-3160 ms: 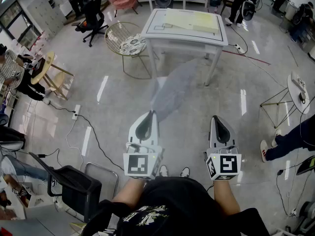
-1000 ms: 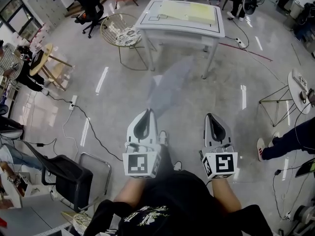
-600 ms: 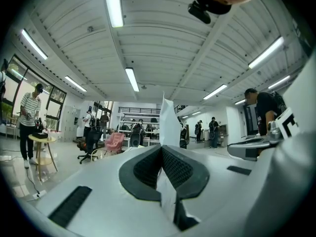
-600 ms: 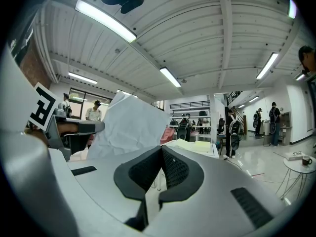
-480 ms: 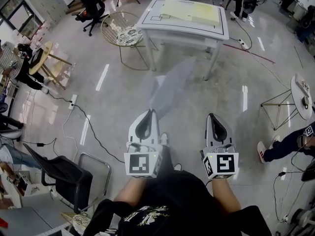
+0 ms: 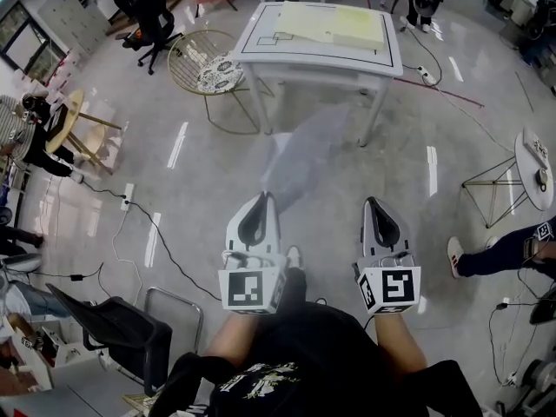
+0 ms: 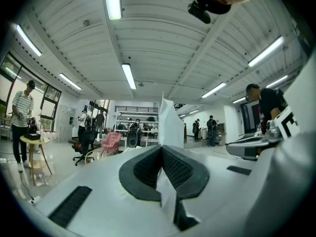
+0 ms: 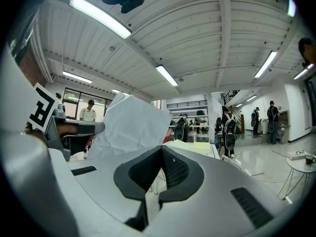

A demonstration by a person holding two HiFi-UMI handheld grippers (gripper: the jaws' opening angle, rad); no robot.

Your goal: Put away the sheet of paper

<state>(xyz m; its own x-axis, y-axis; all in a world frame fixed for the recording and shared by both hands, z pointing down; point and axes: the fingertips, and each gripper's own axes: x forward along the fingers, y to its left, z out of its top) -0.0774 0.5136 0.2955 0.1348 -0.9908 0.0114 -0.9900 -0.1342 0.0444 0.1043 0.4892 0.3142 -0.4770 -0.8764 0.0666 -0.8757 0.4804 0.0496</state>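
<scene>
Left gripper [image 6: 263, 205] was clamped on the sheet of paper [image 6: 300, 159], its long axis running toward 1 o'clock, white table [image 6: 314, 61] well apart at 12, right gripper [image 6: 379, 208] closed, empty.

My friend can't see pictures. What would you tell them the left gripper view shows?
A shut claw pinches a white paper that stands up from its tip. Behind it are long ceiling lights, a pink chair and people standing about.
</scene>
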